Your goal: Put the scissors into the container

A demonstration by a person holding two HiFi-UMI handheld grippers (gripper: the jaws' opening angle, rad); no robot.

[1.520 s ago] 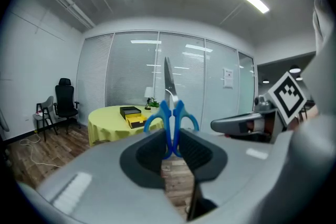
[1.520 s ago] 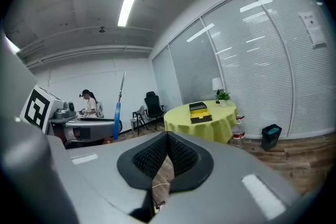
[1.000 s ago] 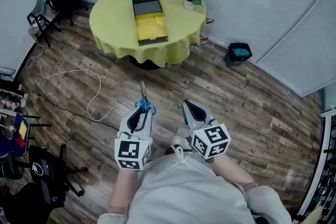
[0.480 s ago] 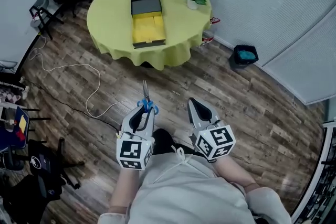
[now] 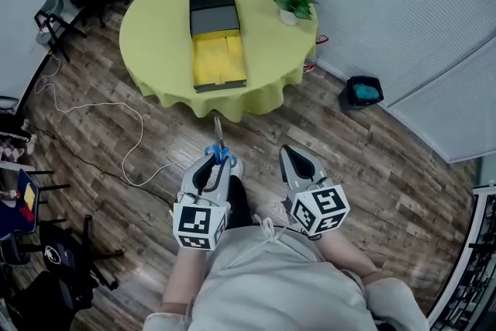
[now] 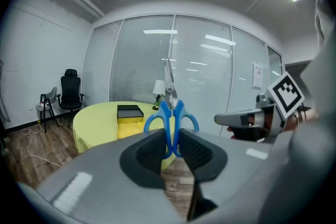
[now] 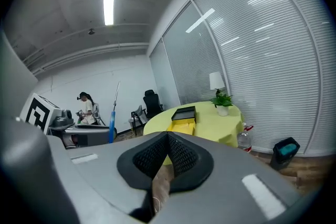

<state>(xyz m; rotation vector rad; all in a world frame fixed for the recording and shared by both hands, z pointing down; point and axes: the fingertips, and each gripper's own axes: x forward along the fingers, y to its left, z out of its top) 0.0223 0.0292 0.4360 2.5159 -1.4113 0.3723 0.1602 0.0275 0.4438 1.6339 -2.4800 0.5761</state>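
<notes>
Scissors: the scissors [image 5: 218, 142] are off the table, carried in the left gripper [image 5: 214, 163], blue loops at the jaws and blades sticking out ahead.
Left fingers: pinching the scissors [image 6: 171, 122] at the handle. In the left gripper view the two loops stand just above the pads, with the blades rising past them.
Right fingers: the right gripper [image 5: 292, 160] has its jaws pressed together on nothing. It sits at 3 o'clock of the left one, near it but apart.
Container: the container [image 5: 217, 50] lies on the yellow table [image 5: 155, 50], its black part at the far end and its open yellow part at the near end.
Key relation: in the head view the container lies at 12 o'clock from the left fingertips, well apart, with bare floor between.
Long axis: the scissors run 6 to 12, tips toward 12. The container's long side runs nearly the same way.
Nearer hand: the left, which is more in line with the container and already carries the load.
Pose: both grippers are held out side by side before the torso, pointing forward and slightly down.
Judgement: the carry is under way and the drop is not yet possible from here.
</notes>
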